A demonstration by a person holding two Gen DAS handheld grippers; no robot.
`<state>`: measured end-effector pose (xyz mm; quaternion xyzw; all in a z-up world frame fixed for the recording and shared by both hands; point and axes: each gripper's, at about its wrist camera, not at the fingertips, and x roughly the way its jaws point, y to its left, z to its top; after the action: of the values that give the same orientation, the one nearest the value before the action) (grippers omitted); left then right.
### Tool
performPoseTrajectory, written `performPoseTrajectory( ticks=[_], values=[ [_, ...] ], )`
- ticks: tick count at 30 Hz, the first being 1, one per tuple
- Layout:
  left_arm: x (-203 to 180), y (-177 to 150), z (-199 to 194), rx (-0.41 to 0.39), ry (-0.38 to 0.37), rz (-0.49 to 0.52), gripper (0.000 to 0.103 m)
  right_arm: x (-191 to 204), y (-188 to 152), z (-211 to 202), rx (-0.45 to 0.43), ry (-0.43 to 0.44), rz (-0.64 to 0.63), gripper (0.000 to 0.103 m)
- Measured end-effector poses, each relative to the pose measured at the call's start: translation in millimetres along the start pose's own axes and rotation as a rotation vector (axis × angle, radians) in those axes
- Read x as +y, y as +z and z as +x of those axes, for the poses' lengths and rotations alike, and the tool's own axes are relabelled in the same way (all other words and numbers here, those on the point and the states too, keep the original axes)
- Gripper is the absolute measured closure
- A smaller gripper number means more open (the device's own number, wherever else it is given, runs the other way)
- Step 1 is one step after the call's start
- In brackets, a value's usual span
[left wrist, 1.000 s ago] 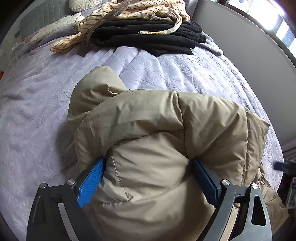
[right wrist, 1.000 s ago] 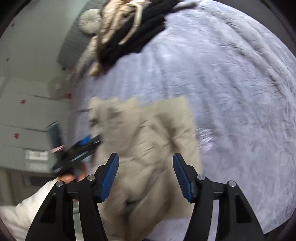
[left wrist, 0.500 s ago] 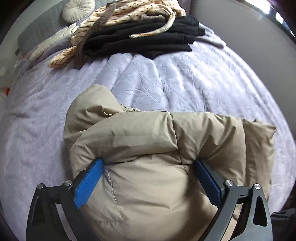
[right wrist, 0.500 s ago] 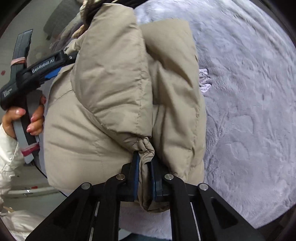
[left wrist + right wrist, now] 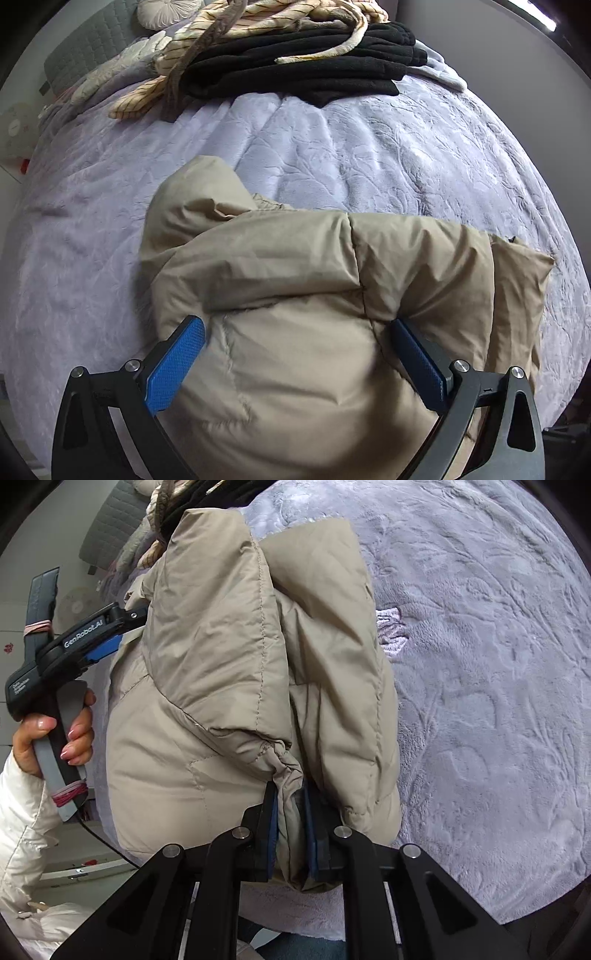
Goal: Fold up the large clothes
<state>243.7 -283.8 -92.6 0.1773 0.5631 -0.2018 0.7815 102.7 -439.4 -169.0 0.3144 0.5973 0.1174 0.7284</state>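
Observation:
A beige puffer jacket (image 5: 295,280) lies folded in a thick bundle on the lilac bedspread (image 5: 351,147). My left gripper (image 5: 295,365) is open, its blue pads wide apart on either side of the jacket's near bulge. In the right wrist view the jacket (image 5: 221,664) fills the middle. My right gripper (image 5: 291,830) is shut on a gathered cuff or hem of the jacket. The left gripper's body (image 5: 74,646), held by a hand, shows against the jacket's left side.
A pile of black and cream striped clothes (image 5: 295,62) lies at the far end of the bed, with a round cushion (image 5: 166,11) and grey headboard (image 5: 92,48) behind. A grey wall (image 5: 517,74) runs along the right. Bare bedspread (image 5: 480,664) lies right of the jacket.
My right gripper moved in from above the bed and shut on the jacket's gathered edge. The left gripper stayed open around the bundle, which shifted slightly.

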Motion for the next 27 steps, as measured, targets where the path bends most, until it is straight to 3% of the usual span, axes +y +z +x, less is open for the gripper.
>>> performPoseTrajectory(
  ticks=[6, 10, 18, 22, 24, 26, 27],
  values=[
    [11.8, -19.7, -26.0, 0.019, 0.015, -0.015, 0.002, 16.3, 19.4, -5.0, 0.017, -0.019, -0.001, 0.082],
    [18.6, -35.3, -37.9, 0.036, 0.014, -0.035, 0.001, 30.6, 42.5, -10.6, 0.004, -0.022, -0.004, 0.069],
    [32.5, -58.9, -45.8, 0.049, -0.009, -0.097, 0.001, 46.7, 67.6, -34.8, -0.049, -0.033, -0.006, 0.056],
    [40.3, -66.4, -44.5, 0.069, -0.03, -0.123, 0.001, 51.9, 88.1, -46.7, -0.077, -0.05, -0.009, 0.039],
    [45.2, -70.9, -44.3, 0.076, -0.047, -0.139, 0.001, 49.9, 95.1, -49.8, -0.084, -0.056, -0.008, 0.037],
    [51.3, -76.6, -43.7, 0.087, -0.071, -0.163, 0.001, 45.9, 100.4, -49.9, -0.087, -0.052, -0.003, 0.016],
    [55.2, -79.7, -42.9, 0.094, -0.087, -0.177, 0.001, 43.0, 101.3, -49.0, -0.093, -0.049, 0.001, 0.012]
  ],
)
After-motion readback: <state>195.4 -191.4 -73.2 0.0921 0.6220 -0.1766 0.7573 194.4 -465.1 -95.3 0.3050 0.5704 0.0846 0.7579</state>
